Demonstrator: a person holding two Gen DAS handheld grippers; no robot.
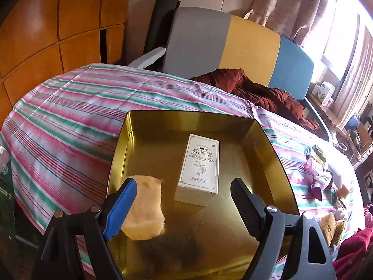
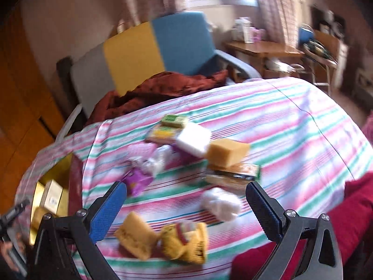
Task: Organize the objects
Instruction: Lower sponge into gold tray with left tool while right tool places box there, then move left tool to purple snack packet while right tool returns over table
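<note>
A gold tin box (image 1: 139, 140) sits on the striped tablecloth. Inside it lie a white carton (image 1: 199, 165) and a yellow sponge (image 1: 144, 210). My left gripper (image 1: 184, 205) hangs open over the tin, its blue finger touching the sponge's left side. My right gripper (image 2: 186, 207) is open and empty above a scatter of items: yellow sponges (image 2: 135, 238), a knitted yellow scrubber (image 2: 186, 242), a white wad (image 2: 221, 203), a large yellow sponge (image 2: 227, 154), a purple packet (image 2: 137, 182) and small boxes (image 2: 173, 120). The tin (image 2: 39, 193) shows at the far left there. The right view is blurred.
A chair with grey, yellow and blue back panels (image 1: 233, 44) stands behind the table, with a dark red cloth (image 1: 256, 91) on it. A red cushion (image 2: 338, 228) lies at the near right. A wooden side table (image 2: 261, 49) stands by the window.
</note>
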